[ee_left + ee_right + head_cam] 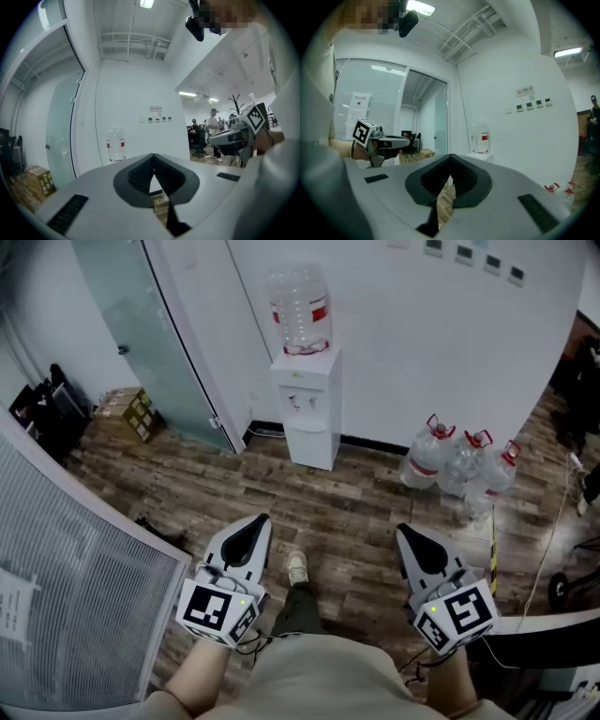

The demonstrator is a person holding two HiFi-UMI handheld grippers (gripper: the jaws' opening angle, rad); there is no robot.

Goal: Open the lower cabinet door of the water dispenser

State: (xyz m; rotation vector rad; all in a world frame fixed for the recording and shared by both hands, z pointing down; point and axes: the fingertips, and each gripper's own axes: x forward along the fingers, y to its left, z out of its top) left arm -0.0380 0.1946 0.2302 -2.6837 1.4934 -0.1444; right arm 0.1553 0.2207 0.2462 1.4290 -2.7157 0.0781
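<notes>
"How many coolers are in here?"

"One water dispenser, with one top bottle standing on it."

"Any spares?"

"Three floor bottles, all with red handles. That makes four bottles in all."

"And grippers?"

"Two: the left gripper and the right gripper, each with one marker cube."

"Anything on the wall?"

"Four dark wall switches in a row."

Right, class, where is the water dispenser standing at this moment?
In the head view the water dispenser stands top centre against the white wall, right of the glass door and left of the spare water bottles on the floor.
</notes>
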